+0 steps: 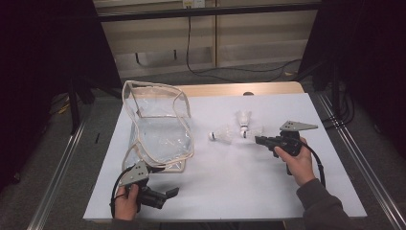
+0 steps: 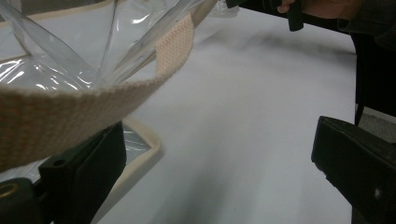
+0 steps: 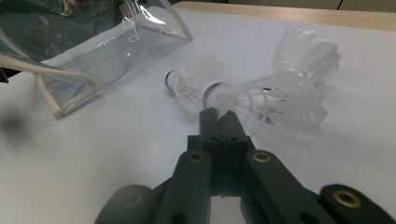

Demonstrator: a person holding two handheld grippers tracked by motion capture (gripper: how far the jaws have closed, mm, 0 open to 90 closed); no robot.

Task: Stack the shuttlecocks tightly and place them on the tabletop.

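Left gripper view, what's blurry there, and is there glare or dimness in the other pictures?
Left gripper view: the woven strap up close is soft, and the clear bag shows white glare streaks. Right gripper view: the shuttlecocks are fairly sharp. High view: dim, surroundings almost black, the white table sheet brightest.

The bag (image 1: 158,129) is clear glossy plastic edged with rough cream woven cloth webbing. The 3 shuttlecocks (image 3: 261,98) look white and feathery. A matt white sheet (image 1: 239,177) covers the wooden table (image 1: 225,89).
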